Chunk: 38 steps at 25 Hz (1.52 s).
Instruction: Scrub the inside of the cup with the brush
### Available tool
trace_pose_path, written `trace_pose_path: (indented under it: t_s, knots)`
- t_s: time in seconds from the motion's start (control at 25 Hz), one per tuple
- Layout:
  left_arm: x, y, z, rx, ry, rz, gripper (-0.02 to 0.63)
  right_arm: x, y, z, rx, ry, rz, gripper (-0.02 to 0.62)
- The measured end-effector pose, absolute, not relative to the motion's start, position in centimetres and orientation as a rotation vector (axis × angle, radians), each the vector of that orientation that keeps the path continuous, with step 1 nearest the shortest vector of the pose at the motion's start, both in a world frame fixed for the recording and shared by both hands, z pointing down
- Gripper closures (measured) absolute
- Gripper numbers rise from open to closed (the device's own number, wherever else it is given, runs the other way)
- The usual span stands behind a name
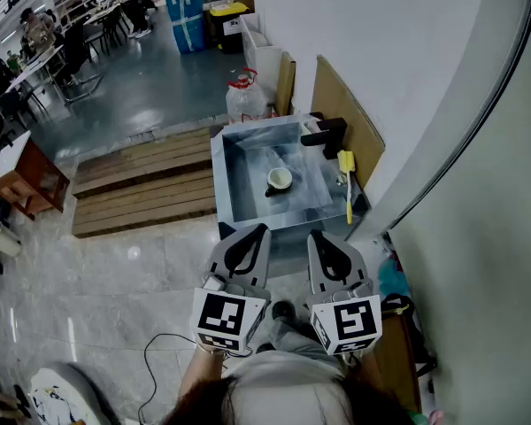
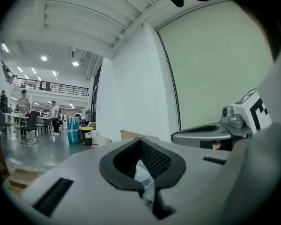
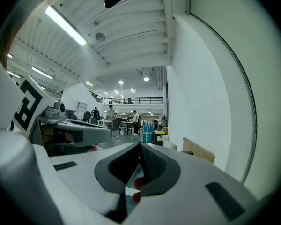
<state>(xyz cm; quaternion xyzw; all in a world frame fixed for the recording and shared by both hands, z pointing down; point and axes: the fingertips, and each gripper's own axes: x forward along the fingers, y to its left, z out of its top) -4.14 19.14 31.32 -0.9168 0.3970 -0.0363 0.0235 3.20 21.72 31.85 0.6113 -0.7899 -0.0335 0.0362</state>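
Sink [image 1: 248, 197] with cup [image 1: 278, 180] and brush [image 1: 347, 184] shows only in head view.

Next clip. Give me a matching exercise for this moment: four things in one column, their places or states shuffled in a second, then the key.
Things
1. cup
2. brush
3. water jug
4. right gripper

Places or states
A. behind the sink
B. jaws shut, holding nothing
C. inside the sink basin
D. lying on the sink's right rim

Pairs: 1-C, 2-D, 3-A, 4-B
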Motion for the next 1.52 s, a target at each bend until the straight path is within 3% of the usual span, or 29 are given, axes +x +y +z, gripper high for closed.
trace_pose_path:
  t_s: [1.52]
  knots:
    - [2.1, 4.8, 35.6, -2.924, 1.326, -0.203, 0.597, 11.8, 8.4, 37.2, 1.796, -2.319, 0.068, 0.569]
